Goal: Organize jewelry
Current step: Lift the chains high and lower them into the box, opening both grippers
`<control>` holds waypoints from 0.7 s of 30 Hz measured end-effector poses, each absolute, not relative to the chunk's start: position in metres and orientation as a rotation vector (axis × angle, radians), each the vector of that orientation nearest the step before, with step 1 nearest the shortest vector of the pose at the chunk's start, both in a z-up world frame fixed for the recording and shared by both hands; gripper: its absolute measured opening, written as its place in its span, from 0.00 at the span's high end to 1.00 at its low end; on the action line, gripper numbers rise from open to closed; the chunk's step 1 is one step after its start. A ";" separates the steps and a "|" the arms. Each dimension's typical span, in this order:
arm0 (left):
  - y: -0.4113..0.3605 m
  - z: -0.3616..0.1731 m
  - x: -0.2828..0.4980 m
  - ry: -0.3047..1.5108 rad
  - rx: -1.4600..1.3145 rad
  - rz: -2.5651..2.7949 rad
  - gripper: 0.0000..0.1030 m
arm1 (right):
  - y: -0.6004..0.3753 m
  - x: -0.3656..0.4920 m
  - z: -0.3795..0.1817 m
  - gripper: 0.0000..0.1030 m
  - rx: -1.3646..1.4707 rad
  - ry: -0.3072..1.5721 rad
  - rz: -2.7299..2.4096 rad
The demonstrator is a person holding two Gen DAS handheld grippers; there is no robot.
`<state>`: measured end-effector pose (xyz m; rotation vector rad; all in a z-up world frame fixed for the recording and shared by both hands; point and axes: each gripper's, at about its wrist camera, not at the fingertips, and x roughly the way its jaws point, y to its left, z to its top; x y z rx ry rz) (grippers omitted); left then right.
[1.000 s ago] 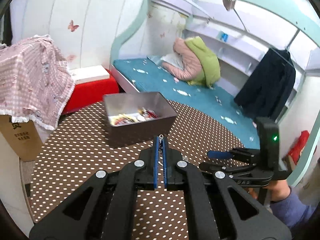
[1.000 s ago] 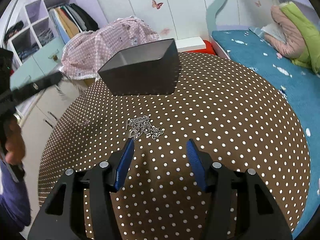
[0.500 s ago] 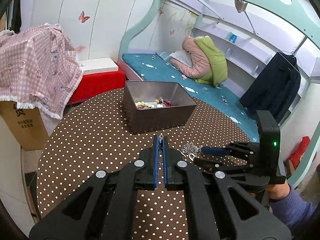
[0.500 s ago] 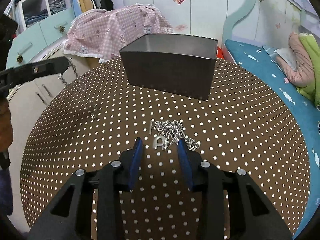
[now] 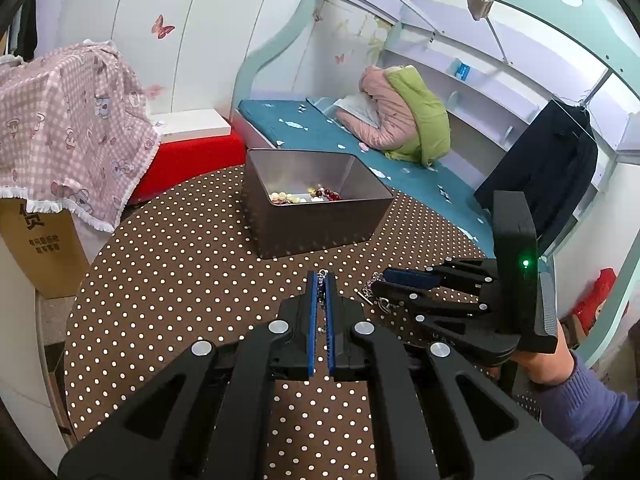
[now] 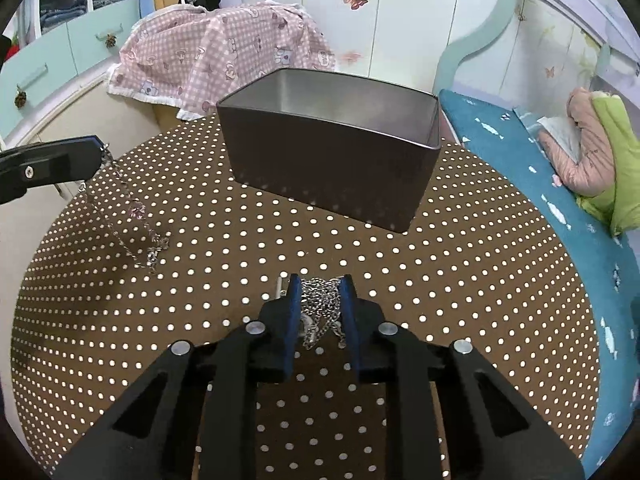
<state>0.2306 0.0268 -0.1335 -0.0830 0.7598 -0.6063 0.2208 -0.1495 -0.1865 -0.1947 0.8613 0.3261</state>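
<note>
A grey metal tin (image 5: 316, 208) stands on the brown dotted round table (image 5: 168, 280); beads lie inside it (image 5: 308, 197). The tin also shows in the right wrist view (image 6: 332, 160). My left gripper (image 5: 320, 280) is shut on a thin silver chain (image 6: 128, 216), which hangs from its tip (image 6: 96, 152) down to the tabletop. My right gripper (image 6: 320, 292) is low on the table, its jaws closed in around a pile of silver chain (image 6: 322, 308) that lies between the pads. It also shows in the left wrist view (image 5: 404, 284).
A pink checked cloth (image 5: 68, 128) covers a cardboard box (image 5: 44, 248) left of the table. A red seat (image 5: 188, 160) and a teal bed (image 5: 360, 148) lie behind the tin. Drawers (image 6: 60, 52) stand at the far left.
My right gripper moved forward and down over the chain pile and narrowed its jaws around it. My left gripper lifted, with its chain hanging, and turned toward the tin.
</note>
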 end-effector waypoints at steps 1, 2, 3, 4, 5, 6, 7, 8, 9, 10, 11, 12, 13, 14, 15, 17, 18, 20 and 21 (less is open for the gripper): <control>0.027 -0.134 0.232 0.763 -0.086 -0.609 0.96 | -0.149 0.221 -0.187 0.82 -0.203 0.859 0.320; 0.026 -0.134 0.232 0.765 -0.088 -0.611 0.96 | -0.150 0.221 -0.187 0.82 -0.202 0.856 0.323; 0.025 -0.135 0.231 0.766 -0.088 -0.613 0.96 | -0.151 0.220 -0.187 0.87 -0.200 0.856 0.321; 0.025 -0.134 0.232 0.768 -0.089 -0.614 0.96 | -0.152 0.220 -0.186 0.90 -0.211 0.852 0.316; 0.023 -0.134 0.232 0.770 -0.087 -0.617 0.96 | -0.153 0.220 -0.185 0.93 -0.205 0.852 0.320; 0.022 -0.134 0.232 0.770 -0.084 -0.618 0.96 | -0.154 0.220 -0.185 0.96 -0.194 0.853 0.325; 0.020 -0.134 0.231 0.769 -0.080 -0.618 0.96 | -0.156 0.219 -0.185 0.97 -0.180 0.856 0.336; 0.019 -0.133 0.231 0.768 -0.078 -0.620 0.96 | -0.159 0.219 -0.182 0.98 -0.157 0.854 0.345; 0.018 -0.133 0.231 0.769 -0.075 -0.624 0.96 | -0.163 0.217 -0.177 0.98 -0.130 0.843 0.355; 0.016 -0.132 0.231 0.770 -0.073 -0.625 0.96 | -0.164 0.215 -0.174 0.98 -0.115 0.839 0.362; 0.015 -0.132 0.231 0.770 -0.071 -0.628 0.96 | -0.167 0.214 -0.168 0.98 -0.090 0.836 0.376; 0.015 -0.131 0.232 0.771 -0.069 -0.634 0.96 | -0.170 0.212 -0.161 0.98 -0.073 0.820 0.382; 0.014 -0.131 0.232 0.774 -0.070 -0.638 0.96 | -0.172 0.209 -0.153 0.98 -0.063 0.807 0.390; 0.012 -0.129 0.233 0.777 -0.071 -0.641 0.96 | -0.174 0.207 -0.147 0.98 -0.053 0.799 0.397; 0.010 -0.128 0.233 0.777 -0.069 -0.644 0.96 | -0.176 0.204 -0.140 0.98 -0.042 0.781 0.404; 0.007 -0.124 0.233 0.771 -0.067 -0.650 0.96 | -0.179 0.199 -0.125 0.98 -0.035 0.756 0.412; 0.006 -0.123 0.233 0.770 -0.069 -0.656 0.96 | -0.181 0.196 -0.118 0.98 -0.033 0.737 0.410; 0.005 -0.119 0.234 0.765 -0.072 -0.665 0.96 | -0.180 0.195 -0.107 0.98 -0.034 0.721 0.416; 0.004 -0.118 0.234 0.763 -0.073 -0.669 0.96 | -0.182 0.194 -0.102 0.98 -0.026 0.706 0.419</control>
